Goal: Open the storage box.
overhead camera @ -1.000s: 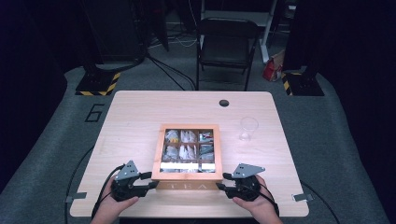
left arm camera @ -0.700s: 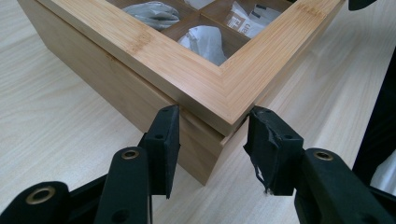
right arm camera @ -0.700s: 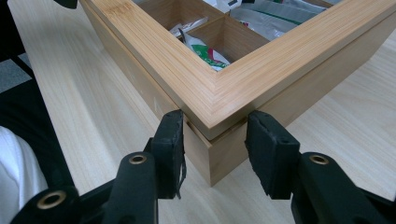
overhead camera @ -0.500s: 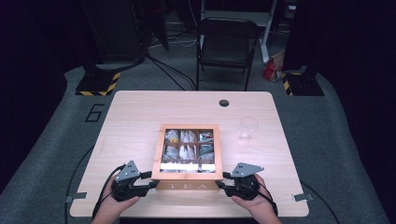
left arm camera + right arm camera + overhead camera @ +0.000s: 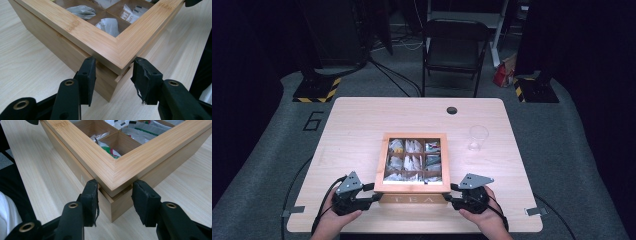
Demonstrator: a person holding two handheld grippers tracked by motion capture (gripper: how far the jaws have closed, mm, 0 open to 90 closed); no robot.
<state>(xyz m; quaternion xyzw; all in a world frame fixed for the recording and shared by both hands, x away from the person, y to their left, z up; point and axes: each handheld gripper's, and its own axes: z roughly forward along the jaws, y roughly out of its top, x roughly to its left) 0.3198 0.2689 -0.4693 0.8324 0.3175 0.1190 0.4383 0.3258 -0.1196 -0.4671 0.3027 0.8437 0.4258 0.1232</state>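
My left gripper (image 5: 371,196) sits at the near left corner of the tea box (image 5: 414,161), its jaws spread apart to either side of that corner and closed on nothing. The box stands near the middle of the table (image 5: 352,130), its lid down, packets showing in its compartments. My right gripper (image 5: 451,196) sits at the box's near right corner, jaws likewise apart around it. A clear glass (image 5: 477,137) stands right of the box.

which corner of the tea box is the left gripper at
The near left corner of the tea box, on the side lettered TEA. The left gripper has its fingers either side of it; the right gripper takes the near right corner.
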